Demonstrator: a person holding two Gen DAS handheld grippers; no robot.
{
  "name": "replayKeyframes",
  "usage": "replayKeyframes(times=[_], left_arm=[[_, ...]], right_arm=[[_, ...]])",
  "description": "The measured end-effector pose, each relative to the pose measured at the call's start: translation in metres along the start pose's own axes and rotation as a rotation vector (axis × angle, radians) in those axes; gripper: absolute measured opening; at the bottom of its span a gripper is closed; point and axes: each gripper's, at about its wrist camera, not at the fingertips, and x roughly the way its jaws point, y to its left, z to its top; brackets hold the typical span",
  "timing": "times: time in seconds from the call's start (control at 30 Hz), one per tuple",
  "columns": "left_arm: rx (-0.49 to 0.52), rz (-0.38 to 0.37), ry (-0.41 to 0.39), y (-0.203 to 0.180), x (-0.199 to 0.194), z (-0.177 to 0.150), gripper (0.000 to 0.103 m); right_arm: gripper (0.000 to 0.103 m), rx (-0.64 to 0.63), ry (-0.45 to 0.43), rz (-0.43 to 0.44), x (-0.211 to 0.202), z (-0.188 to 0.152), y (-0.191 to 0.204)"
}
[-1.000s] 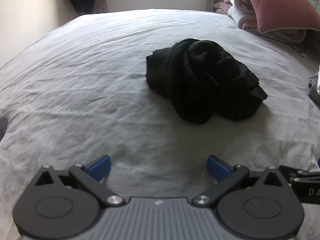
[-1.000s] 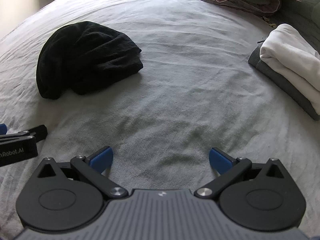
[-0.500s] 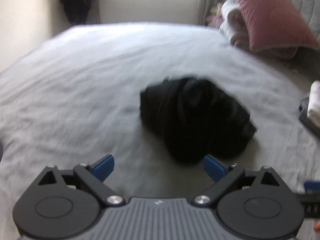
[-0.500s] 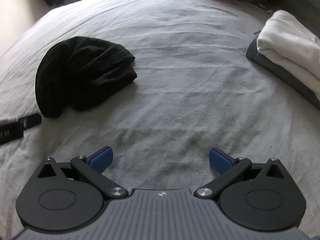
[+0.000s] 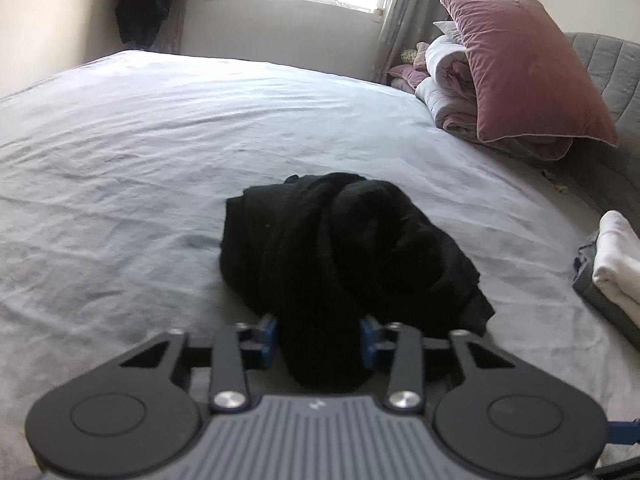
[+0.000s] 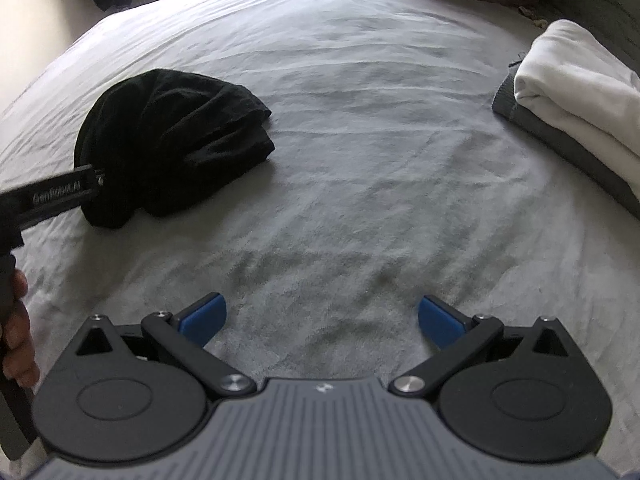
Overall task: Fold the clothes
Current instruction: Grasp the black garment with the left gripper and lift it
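1 crumpled black garment (image 5: 344, 256) unfolded; 2 folded pieces (image 6: 576, 104) stacked aside.
Left gripper (image 5: 318, 338) fingers closing on its near edge; right gripper (image 6: 320, 316) fingers wide, empty.

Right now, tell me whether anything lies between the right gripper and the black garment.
Nothing visible does. Only bare grey bedsheet lies between the open right gripper and the crumpled black garment. The left gripper is closing on its near end, from the other side.
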Motion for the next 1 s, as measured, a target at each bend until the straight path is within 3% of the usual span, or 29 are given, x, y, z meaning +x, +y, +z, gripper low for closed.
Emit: replayKeyframes(times=[0.1, 0.2, 0.4, 0.7, 1.0], left_arm=[[0.008, -0.009, -0.005, -0.004, -0.003, -0.001, 0.014], [0.01, -0.019, -0.001, -0.003, -0.006, -0.001, 0.01], [-0.006, -0.096, 0.021, -0.005, -0.03, 0.004, 0.009], [0.093, -0.188, 0.041, -0.033, -0.094, -0.002, 0.008], [0.095, -0.362, 0.173, -0.034, -0.122, -0.052, 0.008]], right_arm=[[0.103, -0.01, -0.004, -0.007, 0.001, -0.001, 0.001], [0.103, -0.016, -0.007, -0.014, 0.001, -0.001, 0.002], [0.103, 0.007, -0.017, 0.0, -0.005, 0.002, 0.0], [0.103, 0.141, -0.044, 0.065, -0.019, 0.005, -0.011], [0.103, 0.22, -0.091, 0.082, -0.037, 0.006, -0.023]])
